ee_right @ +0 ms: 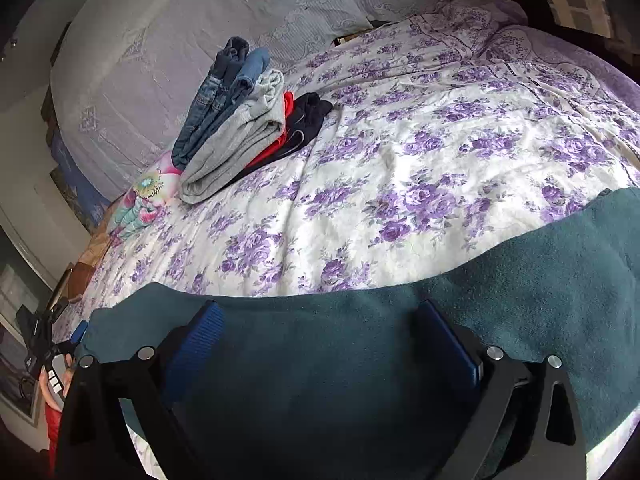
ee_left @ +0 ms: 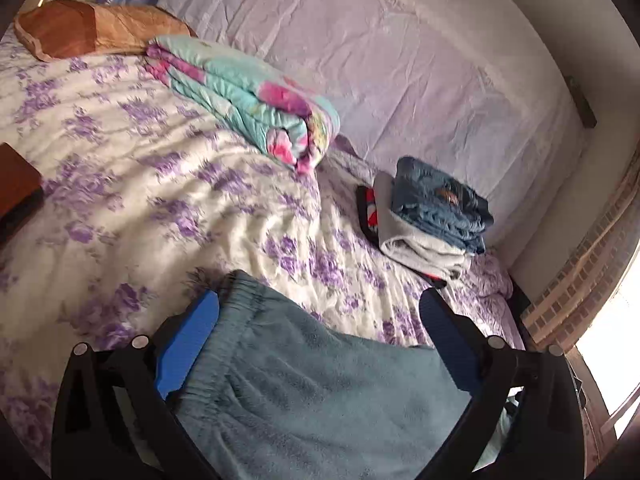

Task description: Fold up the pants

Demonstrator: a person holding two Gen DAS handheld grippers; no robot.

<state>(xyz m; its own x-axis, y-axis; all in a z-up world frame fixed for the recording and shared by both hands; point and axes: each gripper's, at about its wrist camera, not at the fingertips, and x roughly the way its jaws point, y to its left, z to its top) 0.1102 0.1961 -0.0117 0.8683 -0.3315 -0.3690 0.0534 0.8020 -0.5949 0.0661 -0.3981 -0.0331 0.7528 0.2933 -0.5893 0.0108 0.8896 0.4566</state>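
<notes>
Teal fleece pants [ee_left: 304,392] lie flat on the purple-flowered bedspread [ee_left: 140,184], the elastic waistband toward the left blue pad. My left gripper [ee_left: 320,295] stands open over them, jaws wide apart, cloth lying between without being pinched. In the right wrist view the pants [ee_right: 360,360] stretch as a broad band across the bed's near edge. My right gripper [ee_right: 320,307] is open above them, its blue pads clear of the cloth. The left gripper's blue tip [ee_right: 80,330] shows at the pants' far left corner, with a hand behind it.
A stack of folded clothes [ee_left: 432,216], jeans on grey on red and black, sits by the pale quilted headboard [ee_left: 400,60]; the same stack [ee_right: 240,120] shows in the right view. A folded turquoise-and-pink quilt [ee_left: 248,104] and a brown pillow [ee_left: 80,28] lie further off.
</notes>
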